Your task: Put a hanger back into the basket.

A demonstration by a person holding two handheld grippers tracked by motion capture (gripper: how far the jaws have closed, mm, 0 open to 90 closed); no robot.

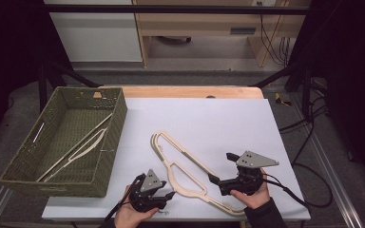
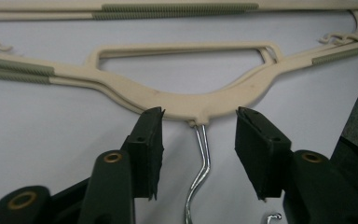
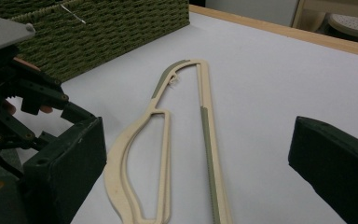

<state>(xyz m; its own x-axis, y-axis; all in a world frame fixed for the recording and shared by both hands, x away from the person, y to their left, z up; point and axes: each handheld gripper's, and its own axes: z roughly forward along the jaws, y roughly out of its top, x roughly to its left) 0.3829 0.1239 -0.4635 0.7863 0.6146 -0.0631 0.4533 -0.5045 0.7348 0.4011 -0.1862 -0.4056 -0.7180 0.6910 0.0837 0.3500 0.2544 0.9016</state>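
- Green woven basket [image 1: 108,137] at counter's left, on the white sheet's [image 1: 218,123] edge; one cream hanger [image 1: 78,149] lies inside it.
- Left gripper [image 1: 164,195] near the front edge, just left of the stacked cream hangers [image 1: 183,171] on the sheet. Left gripper view: fingers [image 2: 150,140] about half open, straddling the wire hook [image 2: 199,179] where it leaves the hanger neck; pads clear of the hook, tips right at the plastic edge. Not clamped on anything.
- Hangers run diagonally from mid-sheet down to the front right, flat on the counter.
- Right gripper [image 1: 214,179] at the hangers' near end, pointing left. Fingers [image 3: 65,172] wide open and empty, hangers between and beyond them.
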